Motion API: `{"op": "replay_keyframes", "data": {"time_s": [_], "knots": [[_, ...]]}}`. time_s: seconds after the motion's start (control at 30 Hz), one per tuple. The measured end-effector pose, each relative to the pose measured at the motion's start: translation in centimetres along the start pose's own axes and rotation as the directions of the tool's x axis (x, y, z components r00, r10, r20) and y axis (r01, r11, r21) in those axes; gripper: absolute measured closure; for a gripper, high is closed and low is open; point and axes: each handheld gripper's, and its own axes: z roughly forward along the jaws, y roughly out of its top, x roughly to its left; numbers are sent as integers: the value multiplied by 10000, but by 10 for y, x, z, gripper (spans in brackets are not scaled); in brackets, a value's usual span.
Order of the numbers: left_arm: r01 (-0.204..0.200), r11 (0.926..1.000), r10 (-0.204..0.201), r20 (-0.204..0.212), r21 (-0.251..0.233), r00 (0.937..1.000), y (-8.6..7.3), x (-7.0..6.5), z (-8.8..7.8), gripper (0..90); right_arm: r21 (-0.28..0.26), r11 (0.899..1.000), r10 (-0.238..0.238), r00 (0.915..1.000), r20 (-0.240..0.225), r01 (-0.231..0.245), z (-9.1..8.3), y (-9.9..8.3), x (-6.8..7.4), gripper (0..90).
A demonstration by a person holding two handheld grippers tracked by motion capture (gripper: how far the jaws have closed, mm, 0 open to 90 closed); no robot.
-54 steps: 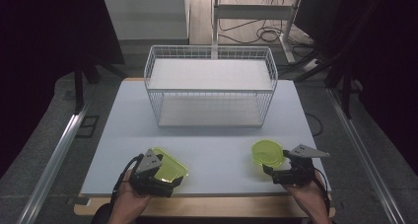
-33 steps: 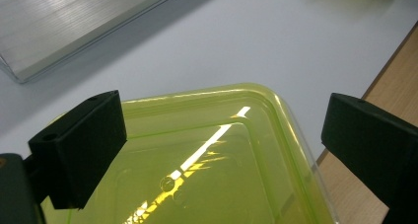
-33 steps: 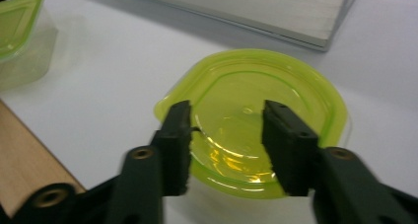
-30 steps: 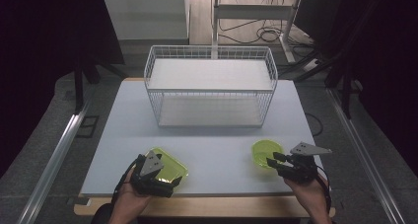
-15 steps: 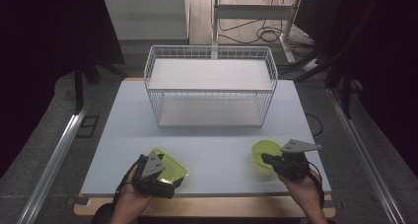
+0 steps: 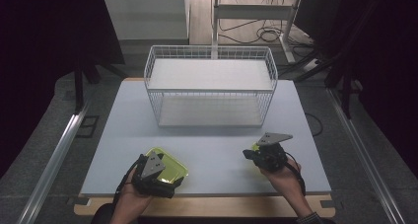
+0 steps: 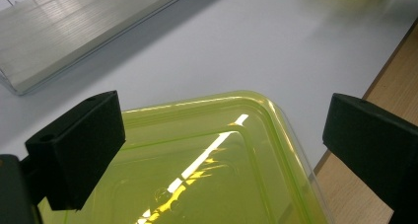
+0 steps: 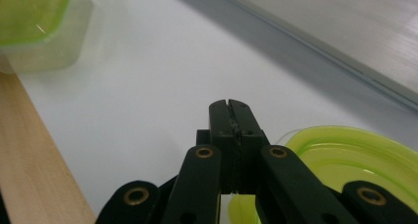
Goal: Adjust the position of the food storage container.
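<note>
A yellow-green rectangular container (image 6: 173, 165) lies near the table's front left. My left gripper (image 6: 166, 177) hovers over it, jaws wide apart; in the left gripper view the left gripper (image 7: 222, 135) straddles the container lid (image 7: 207, 169) without touching it. At the front right, my right gripper (image 6: 248, 155) covers most of a round yellow-green dish (image 6: 256, 147). In the right gripper view the right gripper (image 8: 230, 111) has its jaws pressed together, and the round dish (image 8: 355, 160) lies just to their right. Whether its rim is pinched I cannot tell.
A white wire basket (image 6: 211, 88) stands at the back middle of the white tabletop (image 6: 217, 145). The table's wooden front edge (image 6: 217, 205) runs just behind both hands. Dark floor and metal rails flank the table.
My right gripper has moved left over the round dish and its jaws have come together. The left gripper and the rectangular container have stayed put.
</note>
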Motion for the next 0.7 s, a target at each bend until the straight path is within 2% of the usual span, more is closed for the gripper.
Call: {"op": "replay_keyframes", "data": {"time_s": [0.1,0.17,0.3,0.7], "knots": [[17,10000,-17,20,1,10000,0,0,0,22,159,9999,-58,9999,101,56,3,-1,0,891],[-26,10000,26,-7,1,10000,0,-1,0,22,272,9996,60,9996,272,-68,4,-4,-4,891],[-40,10000,40,-25,8,10000,0,-1,0,23,194,9995,251,9995,206,-255,1,-7,-10,891],[-25,10000,26,-118,32,9999,-1,1,0,26,155,9972,712,9945,768,-726,-18,-22,-33,891]]}}
